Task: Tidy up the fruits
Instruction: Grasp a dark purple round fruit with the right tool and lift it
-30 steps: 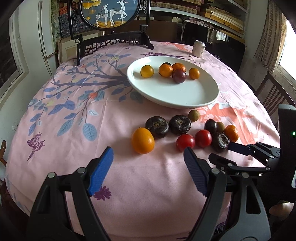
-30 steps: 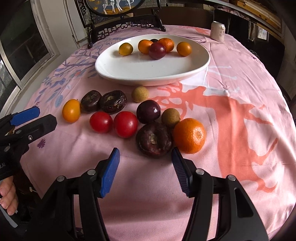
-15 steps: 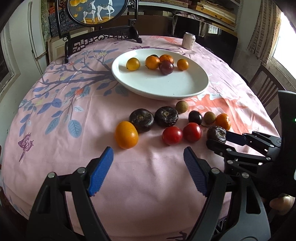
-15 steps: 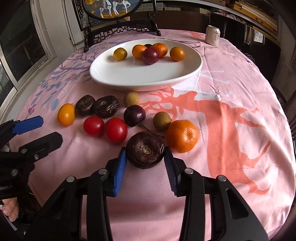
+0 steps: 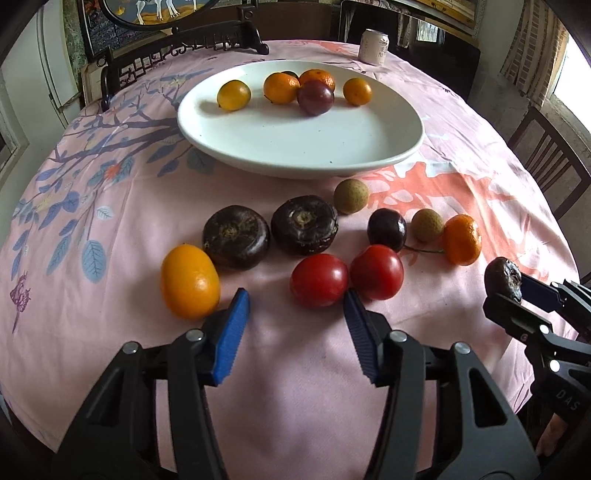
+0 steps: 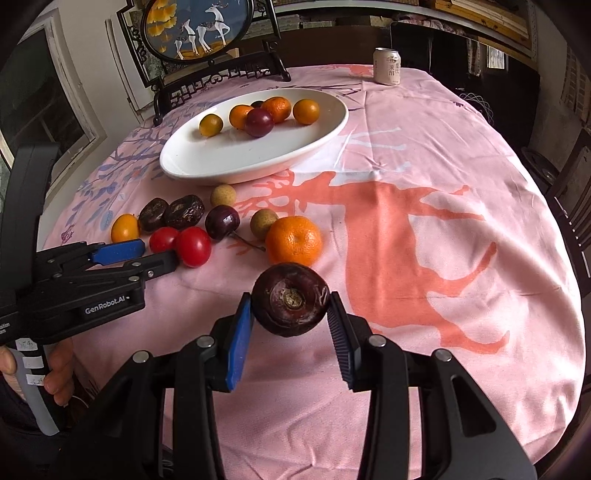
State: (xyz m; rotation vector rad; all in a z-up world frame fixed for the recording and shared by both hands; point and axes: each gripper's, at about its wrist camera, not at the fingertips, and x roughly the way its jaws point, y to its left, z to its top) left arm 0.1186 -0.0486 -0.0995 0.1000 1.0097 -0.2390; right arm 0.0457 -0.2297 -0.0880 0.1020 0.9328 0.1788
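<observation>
My right gripper (image 6: 290, 301) is shut on a dark brown water chestnut (image 6: 290, 299), held a little above the pink cloth; the left wrist view shows it too (image 5: 504, 277). My left gripper (image 5: 295, 306) sits low over the cloth with its jaws closing. A red tomato (image 5: 319, 280) lies just ahead of its tips, close to the right finger, and nothing is gripped. Beside the tomato lie a second tomato (image 5: 376, 271), a yellow-orange kumquat (image 5: 190, 286), two dark water chestnuts (image 5: 236, 236), a dark plum (image 5: 387, 229), two longans and a mandarin (image 5: 461, 240). The white plate (image 5: 369, 147) holds several fruits.
A drink can (image 5: 373, 46) stands at the far side of the table. A framed deer screen on a dark stand (image 6: 195, 29) is behind the plate. A wooden chair (image 5: 546, 162) stands at the right. A hand (image 6: 59, 373) holds the left gripper's handle.
The right jaws closed on the dark water chestnut and lifted it off the cloth. The left gripper moved forward and down toward the tomatoes, and its jaws narrowed.
</observation>
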